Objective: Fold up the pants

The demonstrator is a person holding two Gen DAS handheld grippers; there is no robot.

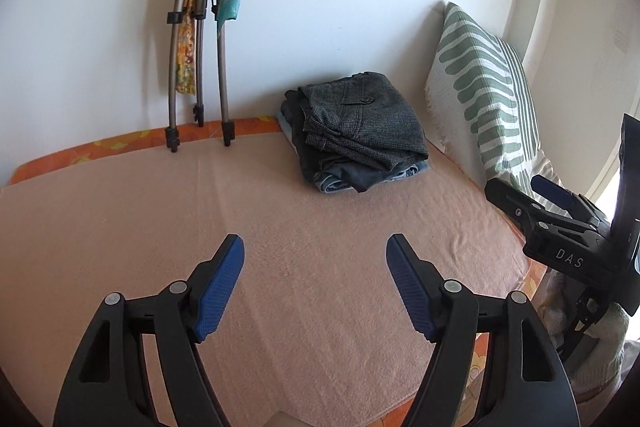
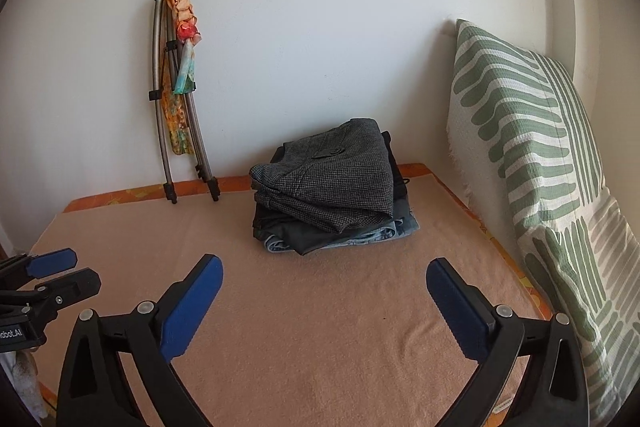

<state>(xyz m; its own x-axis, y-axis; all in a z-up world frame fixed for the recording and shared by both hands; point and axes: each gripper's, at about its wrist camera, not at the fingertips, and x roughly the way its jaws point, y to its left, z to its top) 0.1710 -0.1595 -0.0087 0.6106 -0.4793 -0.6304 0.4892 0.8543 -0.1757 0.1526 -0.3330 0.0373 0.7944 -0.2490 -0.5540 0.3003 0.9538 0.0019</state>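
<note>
A stack of folded pants (image 1: 356,133) lies at the far side of the peach blanket (image 1: 200,227), grey tweed pants on top, dark and denim ones beneath. It also shows in the right wrist view (image 2: 328,187). My left gripper (image 1: 315,247) is open and empty, well short of the stack. My right gripper (image 2: 324,269) is open and empty, close in front of the stack. The right gripper shows at the right edge of the left wrist view (image 1: 532,193); the left gripper shows at the left edge of the right wrist view (image 2: 60,267).
A green-and-white patterned pillow (image 2: 532,167) leans against the wall on the right. A folded metal frame with colourful cloth (image 2: 176,99) leans on the back wall at the left. The blanket (image 2: 320,327) lies on an orange mattress edge (image 1: 120,143).
</note>
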